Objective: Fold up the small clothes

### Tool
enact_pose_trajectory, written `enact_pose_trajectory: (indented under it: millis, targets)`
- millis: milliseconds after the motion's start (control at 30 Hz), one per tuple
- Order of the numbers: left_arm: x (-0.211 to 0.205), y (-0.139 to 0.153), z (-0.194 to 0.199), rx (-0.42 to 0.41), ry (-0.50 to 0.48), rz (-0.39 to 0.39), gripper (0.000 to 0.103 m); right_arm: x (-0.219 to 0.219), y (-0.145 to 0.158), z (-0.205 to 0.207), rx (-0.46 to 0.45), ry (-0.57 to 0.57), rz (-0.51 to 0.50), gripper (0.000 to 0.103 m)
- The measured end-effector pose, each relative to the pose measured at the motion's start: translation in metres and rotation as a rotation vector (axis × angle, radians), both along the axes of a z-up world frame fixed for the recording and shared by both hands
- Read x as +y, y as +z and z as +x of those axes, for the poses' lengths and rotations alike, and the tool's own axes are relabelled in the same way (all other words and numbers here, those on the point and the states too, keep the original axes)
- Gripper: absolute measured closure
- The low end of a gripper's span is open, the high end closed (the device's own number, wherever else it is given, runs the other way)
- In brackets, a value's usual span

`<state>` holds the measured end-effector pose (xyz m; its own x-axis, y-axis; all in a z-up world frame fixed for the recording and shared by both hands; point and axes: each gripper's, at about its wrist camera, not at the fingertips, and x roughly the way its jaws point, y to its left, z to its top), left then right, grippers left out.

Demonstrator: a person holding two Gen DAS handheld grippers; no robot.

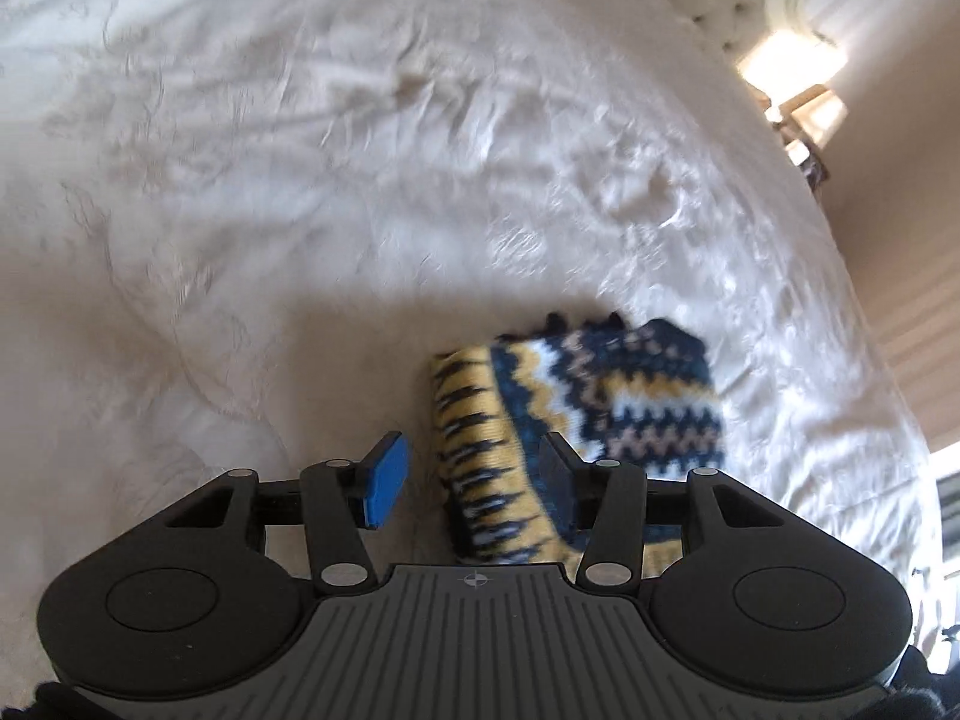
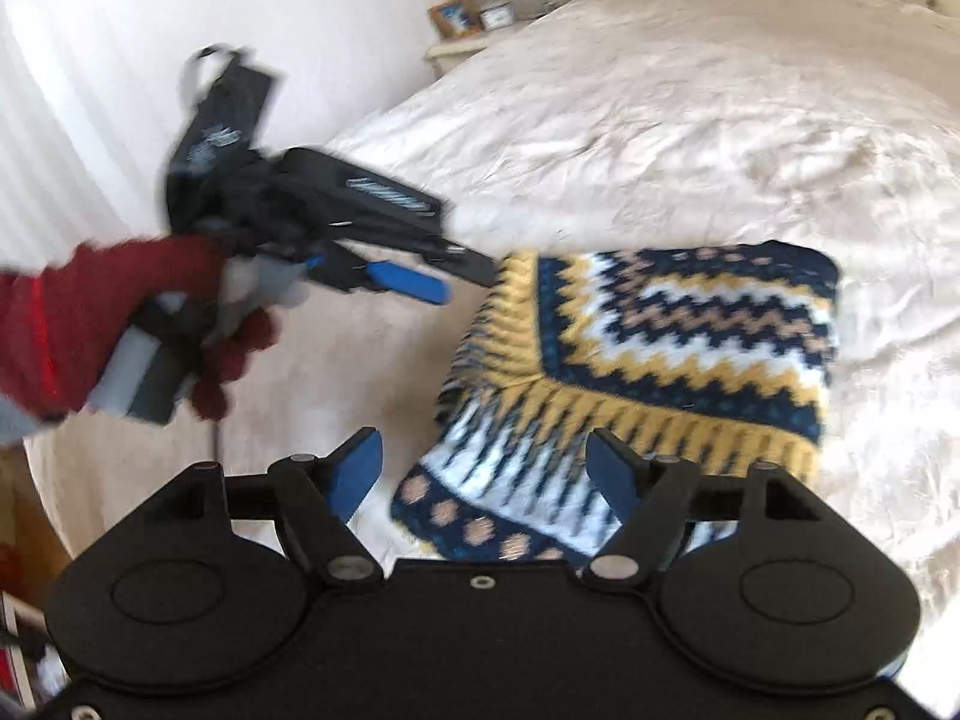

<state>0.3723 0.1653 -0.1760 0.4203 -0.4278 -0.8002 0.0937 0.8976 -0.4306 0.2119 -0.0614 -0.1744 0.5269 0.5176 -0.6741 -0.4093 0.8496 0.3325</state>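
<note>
My sweater lies folded on the bed, long side running left to right, just ahead of both tools. My right hand-held gripper hangs wide open and empty over its near edge; my left hand-held gripper, also open and empty, is at its left end.

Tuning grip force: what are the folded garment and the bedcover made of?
Patterned knit garment: looks like thick wool or acrylic knit, matte; visible stitch zigzags and ribbed band. Bedcover: cream woven fabric with slight satin sheen; fine creases catch light. Exact fibres unclear.
</note>
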Motion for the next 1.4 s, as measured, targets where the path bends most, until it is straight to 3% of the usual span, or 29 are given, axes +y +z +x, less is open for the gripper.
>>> enact_pose_trajectory:
  millis: [100,200,300,467,700,967,1200,1400]
  targets:
    - [-0.025,0.011,-0.012,-0.012,-0.064,0.048,0.056,-0.003,-0.009,0.015,0.045,-0.026,-0.026,0.042]
    - [-0.058,0.005,-0.025,0.007,-0.121,0.118,0.056,0.006,-0.028,0.025,0.101,-0.013,-0.083,0.043]
    - [-0.077,-0.017,-0.03,0.085,-0.134,0.195,0.056,0.019,-0.046,0.026,0.15,0.053,-0.111,0.043]
    - [-0.091,-0.039,-0.035,0.114,-0.162,0.331,0.055,0.02,-0.053,0.017,0.188,0.082,-0.069,0.043]
    - [-0.093,-0.041,-0.032,0.125,-0.143,0.344,0.053,-0.022,-0.024,0.007,0.142,0.028,-0.033,0.043]
    - [-0.092,-0.042,-0.031,0.138,-0.14,0.346,0.05,-0.074,0.003,0.051,0.059,-0.108,-0.083,0.04]
    - [-0.087,-0.049,-0.032,0.143,-0.133,0.348,0.037,-0.087,-0.007,0.1,0.052,-0.22,-0.119,0.04]
    - [-0.082,-0.057,-0.039,0.137,-0.108,0.314,0.036,-0.082,-0.042,0.147,0.13,-0.252,-0.163,0.04]
